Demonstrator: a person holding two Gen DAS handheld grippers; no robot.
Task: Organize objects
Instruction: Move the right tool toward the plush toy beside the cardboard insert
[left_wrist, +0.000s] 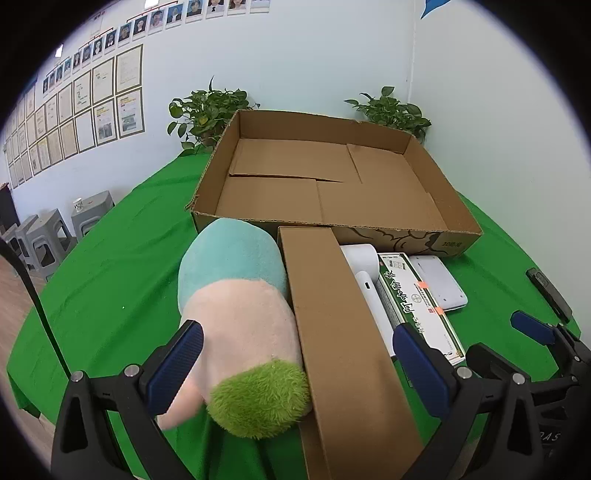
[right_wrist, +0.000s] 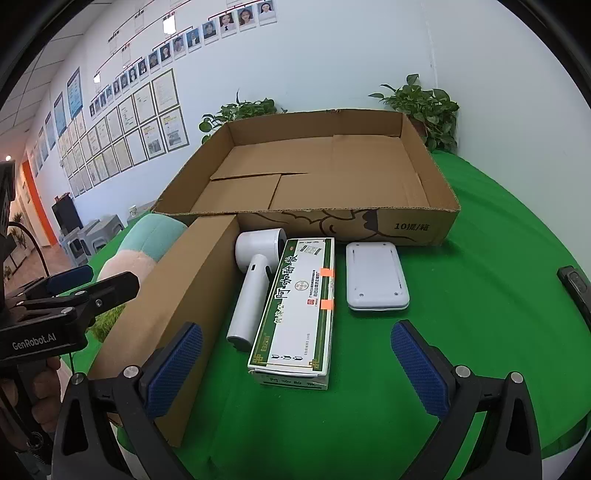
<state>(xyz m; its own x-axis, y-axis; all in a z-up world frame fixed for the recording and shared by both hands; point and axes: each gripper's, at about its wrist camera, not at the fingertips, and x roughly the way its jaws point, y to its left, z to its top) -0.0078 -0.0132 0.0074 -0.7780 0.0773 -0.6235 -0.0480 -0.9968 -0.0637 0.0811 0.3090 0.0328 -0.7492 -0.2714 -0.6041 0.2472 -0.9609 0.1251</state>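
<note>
On the green cloth a row of things lies before a wide, shallow cardboard tray (left_wrist: 458, 240) (right_wrist: 406, 229), which holds nothing. From the left: a plush toy (left_wrist: 236, 295) (right_wrist: 155, 236) in teal, pink and green, a long brown box (left_wrist: 332, 314) (right_wrist: 177, 306), a white handheld device (left_wrist: 364, 273) (right_wrist: 255, 280), a green-and-white carton (left_wrist: 417, 299) (right_wrist: 299, 302), and a flat white device (left_wrist: 439, 284) (right_wrist: 375, 277). My left gripper (left_wrist: 297, 365) (right_wrist: 96, 282) is open, its fingers spanning the plush toy and brown box. My right gripper (right_wrist: 295, 369) (left_wrist: 517, 343) is open over the carton's near end.
Two potted plants (left_wrist: 210, 110) (left_wrist: 391, 110) stand behind the tray against the wall. A black object (right_wrist: 576, 288) lies at the cloth's right edge. Grey stools (left_wrist: 55, 229) stand on the floor to the left. A person's hand (right_wrist: 40, 387) holds the left gripper's handle.
</note>
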